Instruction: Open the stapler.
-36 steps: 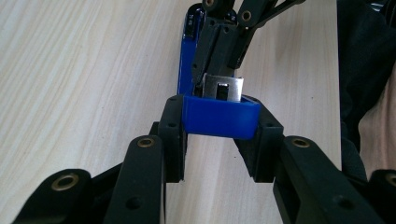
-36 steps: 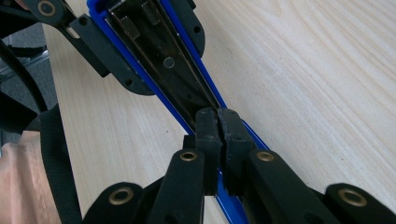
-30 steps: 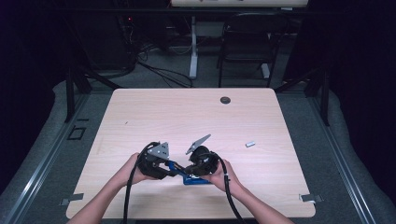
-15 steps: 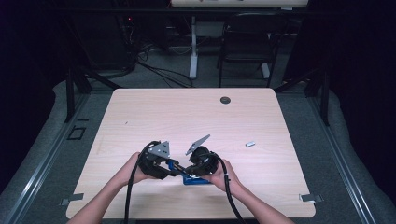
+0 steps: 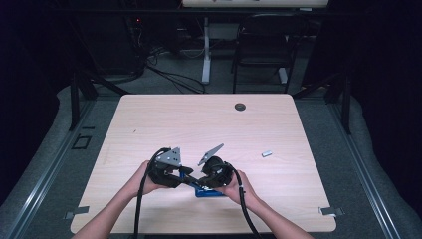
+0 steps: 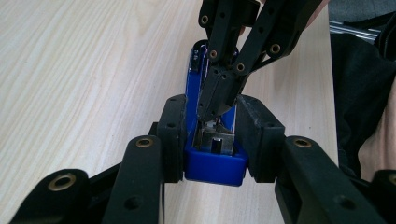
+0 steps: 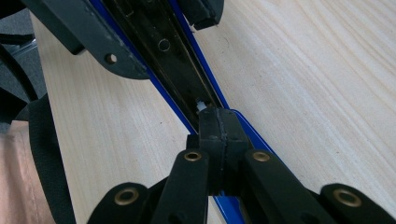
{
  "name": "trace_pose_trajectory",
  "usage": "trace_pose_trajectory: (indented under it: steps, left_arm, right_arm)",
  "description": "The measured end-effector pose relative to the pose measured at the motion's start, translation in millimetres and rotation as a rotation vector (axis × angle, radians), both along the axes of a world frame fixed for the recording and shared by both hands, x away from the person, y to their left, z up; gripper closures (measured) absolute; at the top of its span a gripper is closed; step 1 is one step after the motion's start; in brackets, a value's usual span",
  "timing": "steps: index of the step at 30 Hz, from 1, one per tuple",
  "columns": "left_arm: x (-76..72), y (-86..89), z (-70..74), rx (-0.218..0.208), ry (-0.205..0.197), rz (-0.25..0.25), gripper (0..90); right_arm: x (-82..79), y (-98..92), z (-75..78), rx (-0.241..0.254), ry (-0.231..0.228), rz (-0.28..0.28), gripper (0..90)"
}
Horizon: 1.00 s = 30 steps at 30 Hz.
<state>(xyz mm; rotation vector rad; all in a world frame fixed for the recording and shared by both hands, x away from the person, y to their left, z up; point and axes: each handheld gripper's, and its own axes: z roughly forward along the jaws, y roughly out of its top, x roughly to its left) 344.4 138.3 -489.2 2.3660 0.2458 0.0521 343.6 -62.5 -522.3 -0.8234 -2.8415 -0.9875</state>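
Blue stapler lay near the front edge of the tabletop, between the two hands, top swung open and magazine channel exposed.

Only change: the left gripper fingers had just been closing, after easing out a touch. The stapler's end sat between them, with the pads against both blue side walls. I read that as a re-squeeze to firm up the hold, not a release. The opening was narrow, about the width of the stapler body.

Right gripper fingers were fully together, nothing visibly between them. The joined tip was poked down into the channel at the stapler's end. A small pale bit sat right at the tip; can't tell whether it was a staple, the pusher or just glare.

Neither hand had shifted from the earlier frames, and the stapler was in the same spot. So no real progress in that second: left bracing, right probing or pushing inside the magazine.

Judgement: this looked like loading or clearing the magazine, still mid-step. A small silver strip, possibly staples, lay well apart to the right, untouched. A black grommet sat at the far edge, irrelevant.

Risk: the closed tip could slip off the channel, or the stapler could pivot in the left grip if pushed harder.
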Motion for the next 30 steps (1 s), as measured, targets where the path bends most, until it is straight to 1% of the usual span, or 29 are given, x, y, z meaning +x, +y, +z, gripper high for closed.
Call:
trace_pose_trajectory:
  steps: [1,8,10,11,12,15,17,20,22,23,24,26,27,28,29,30]
  left_arm:
    - [-0.1,0.0,0.3,0.006,0.001,-0.003,64.6]
    - [0.3,1.1,-0.6,0.000,0.002,-0.015,65.5]
    - [0.4,1.4,-0.6,0.004,0.000,-0.021,65.5]
    - [0.0,1.5,-1.0,-0.001,-0.001,-0.018,65.5]
    - [-0.1,1.7,-1.1,-0.001,-0.002,-0.019,65.6]
    - [-0.3,2.1,-1.4,0.000,-0.004,-0.020,65.6]
    - [-0.2,2.3,-1.5,-0.001,-0.003,-0.021,65.6]
    - [-0.4,2.6,-2.0,-0.003,-0.007,-0.022,65.6]
    - [-0.6,3.0,-1.7,0.004,-0.008,-0.027,65.6]
    - [-1.0,2.8,-2.5,-0.004,-0.014,-0.022,65.6]
    - [-0.8,3.1,-2.2,-0.001,-0.011,-0.026,65.6]
    - [-0.7,3.2,-2.3,-0.002,-0.013,-0.026,65.6]
    - [-0.6,3.1,-2.2,-0.001,-0.013,-0.028,65.6]
    - [-0.8,3.1,-2.3,-0.002,-0.014,-0.028,65.6]
    - [-0.9,3.2,-2.5,-0.003,-0.013,-0.027,65.6]
    - [-0.8,3.2,-2.3,-0.001,-0.012,-0.026,65.6]
  right_arm:
    - [0.0,-0.2,0.0,0.000,0.001,0.000,90.0]
    - [0.2,-0.6,-0.2,0.001,0.005,-0.003,90.0]
    - [1.1,-1.6,0.3,-0.006,0.003,0.003,90.0]
    - [1.2,-2.2,0.8,-0.011,0.009,0.003,89.6]
    - [1.8,-3.2,2.0,-0.023,0.007,0.004,89.2]
    - [3.7,-7.0,2.0,-0.029,0.014,-0.003,88.5]
    - [4.9,-9.9,2.0,-0.023,0.011,-0.012,87.7]
    - [6.9,-16.9,6.2,-0.040,-0.002,-0.021,86.4]
    - [8.9,-24.1,8.7,-0.045,-0.011,-0.038,84.7]
    - [10.6,-28.5,10.2,-0.055,-0.015,-0.047,83.9]
    - [12.3,-33.0,11.0,-0.061,-0.027,-0.060,83.2]
    - [16.0,-42.2,13.1,-0.079,-0.027,-0.083,81.1]
    - [18.1,-46.7,14.3,-0.097,-0.033,-0.087,80.6]
    - [19.8,-50.8,14.4,-0.095,-0.033,-0.097,80.3]
    - [20.2,-53.6,14.1,-0.095,-0.023,-0.112,79.6]
    - [21.2,-55.8,13.9,-0.107,-0.026,-0.110,79.3]
